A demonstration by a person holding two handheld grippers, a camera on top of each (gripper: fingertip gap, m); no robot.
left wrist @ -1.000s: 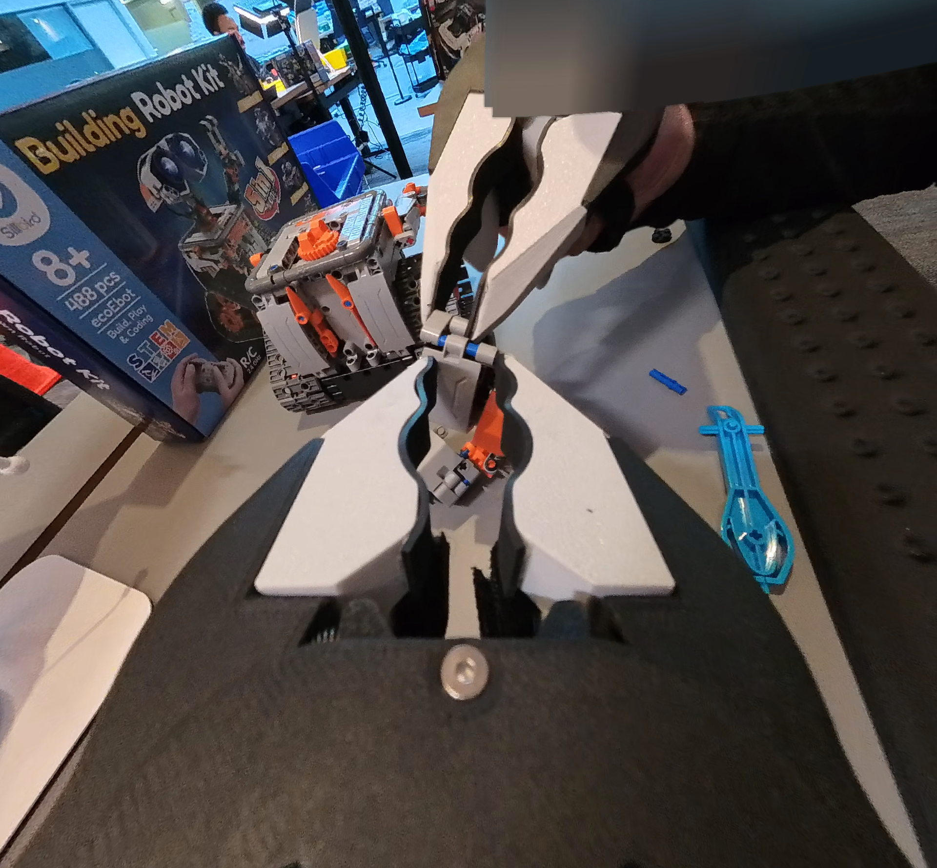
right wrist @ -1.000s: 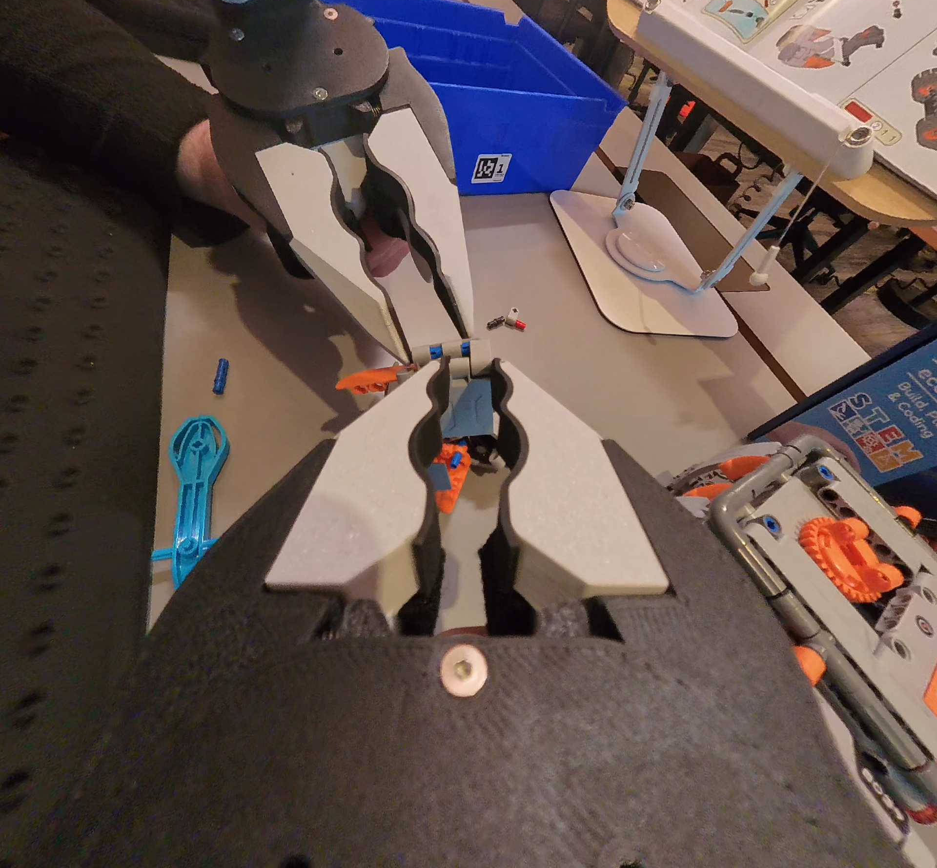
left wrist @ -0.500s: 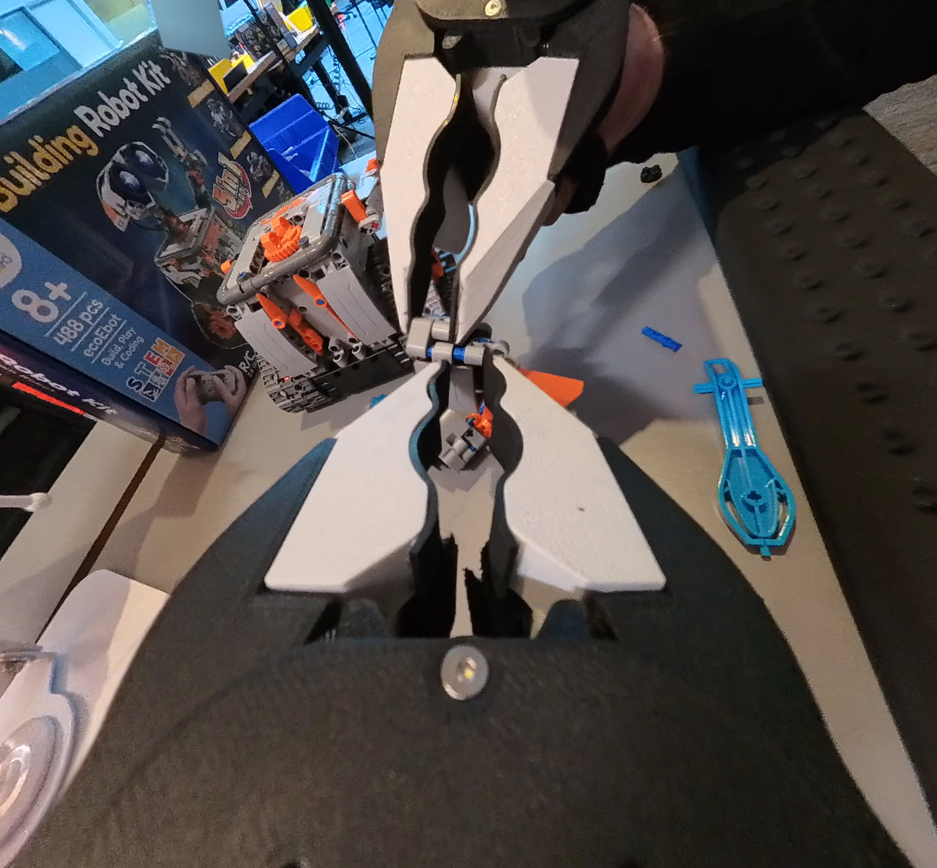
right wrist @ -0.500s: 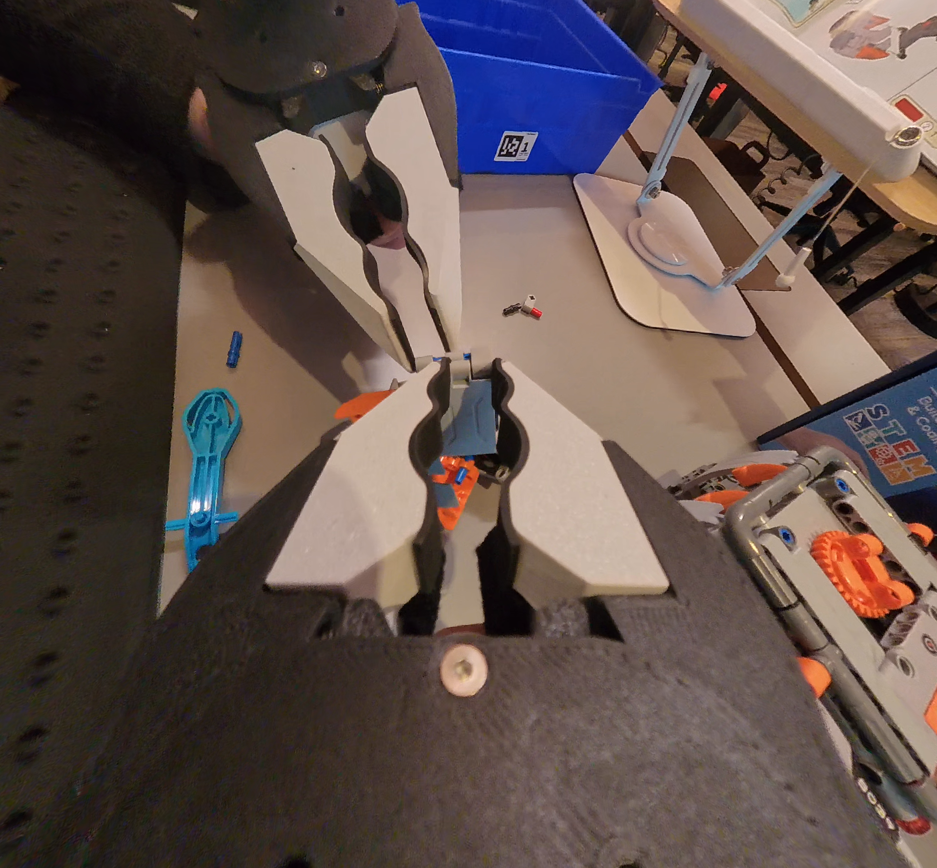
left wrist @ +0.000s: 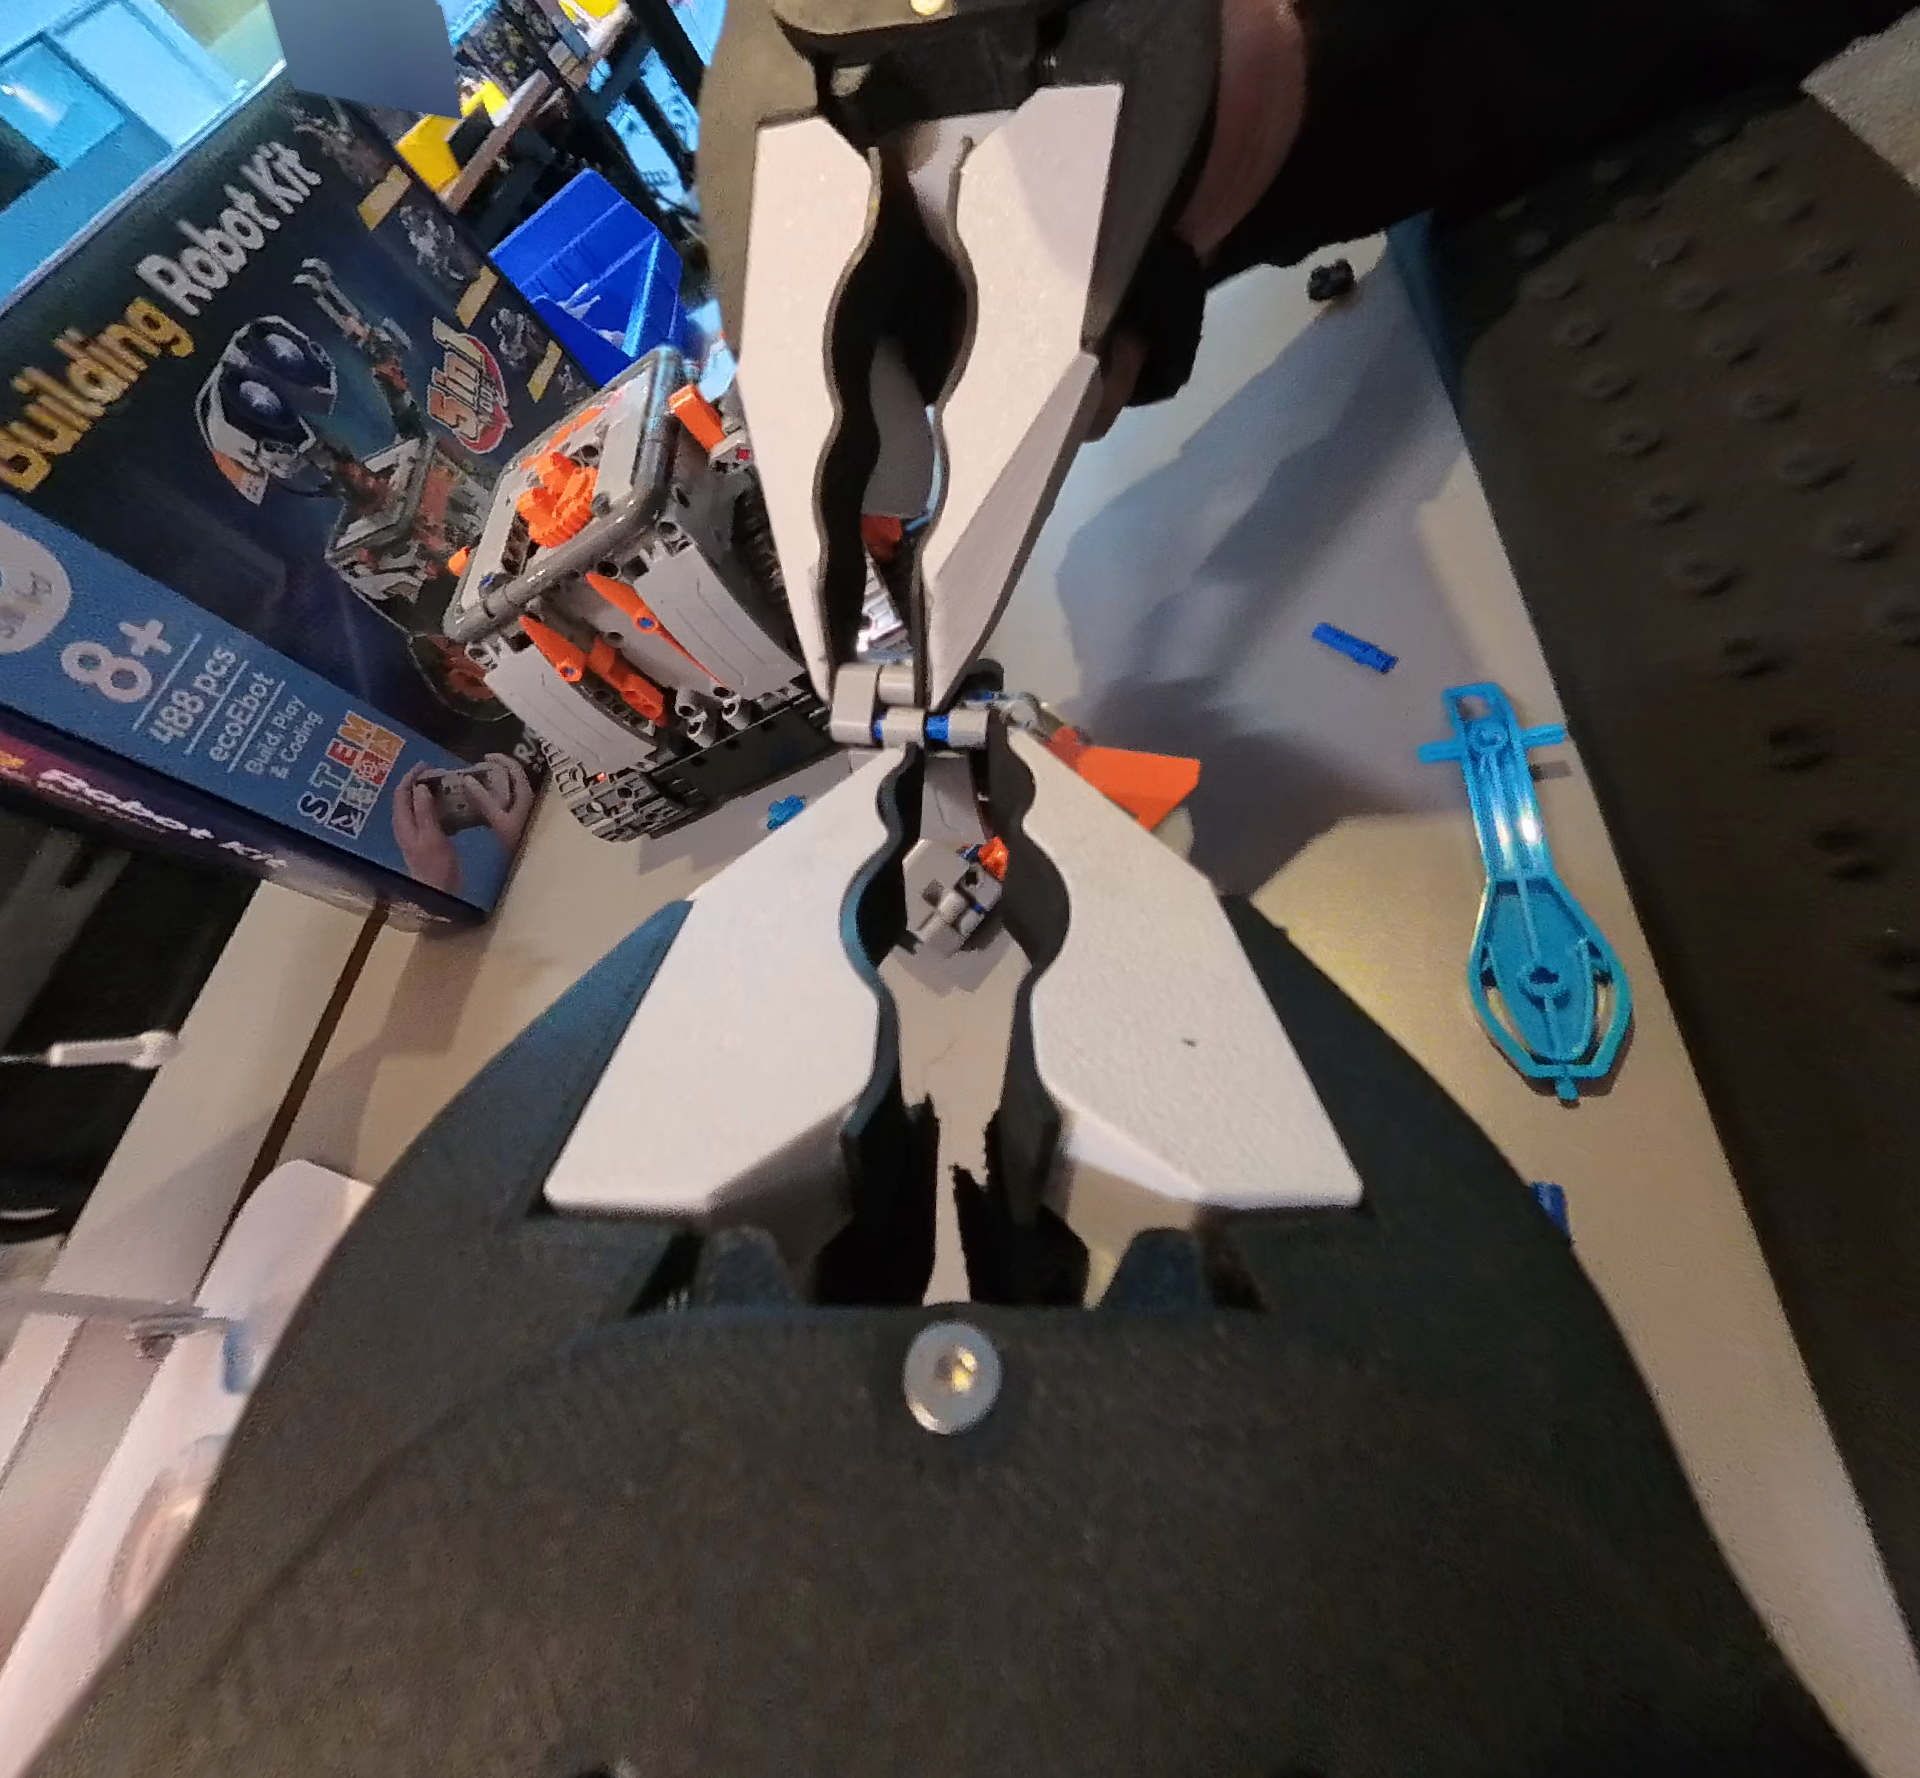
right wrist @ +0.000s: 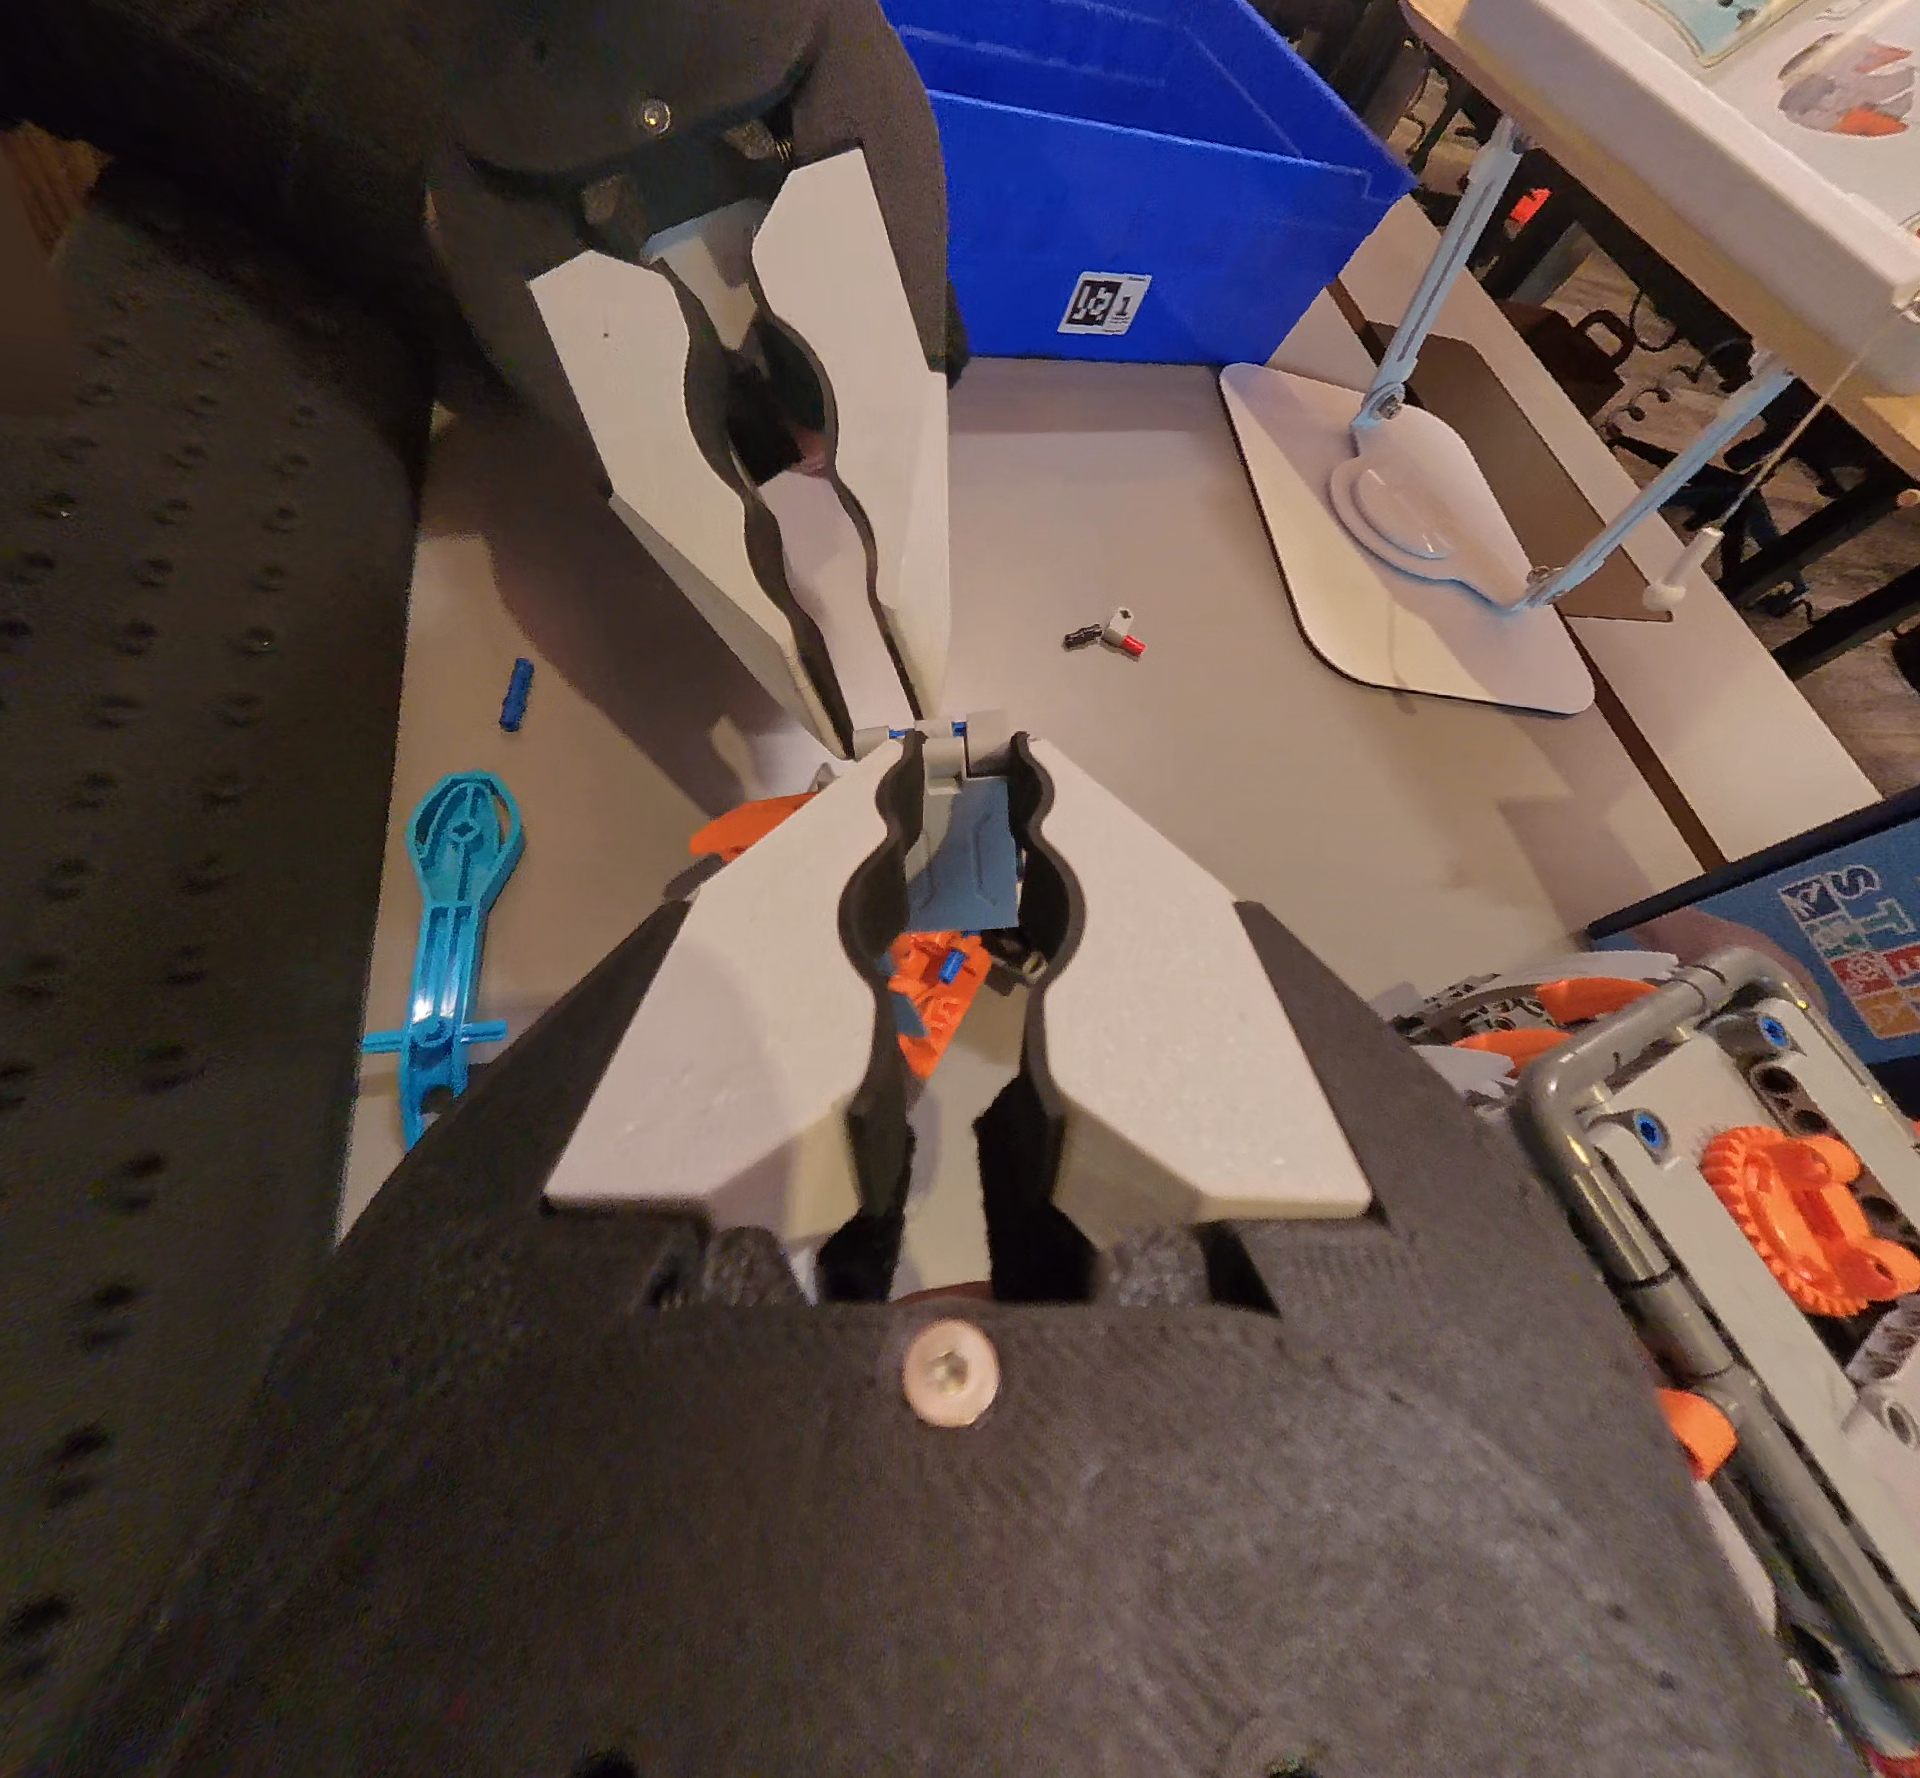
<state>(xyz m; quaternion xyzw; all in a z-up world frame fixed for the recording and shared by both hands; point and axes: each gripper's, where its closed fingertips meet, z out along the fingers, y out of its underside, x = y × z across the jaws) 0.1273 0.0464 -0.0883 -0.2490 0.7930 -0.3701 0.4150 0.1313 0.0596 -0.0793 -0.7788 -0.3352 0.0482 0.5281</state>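
Both tools meet tip to tip over the middle of the tabletop (right wrist: 1195, 523), each clenched on one small grey-and-blue brick assembly (left wrist: 914, 722). The left tool (left wrist: 940, 772) grips its grey panel end. The right tool (left wrist: 883, 679) pinches the short cross-row of grey connectors on a blue pin, whose long axis lies across both tools' fingers. Neither tool is nearer. It seems to be one joined piece. Also visible are one half-built robot model (left wrist: 613, 585), one cyan separator (left wrist: 1538, 949), one loose blue pin (left wrist: 1351, 646) and one blue bin (right wrist: 1122, 170).
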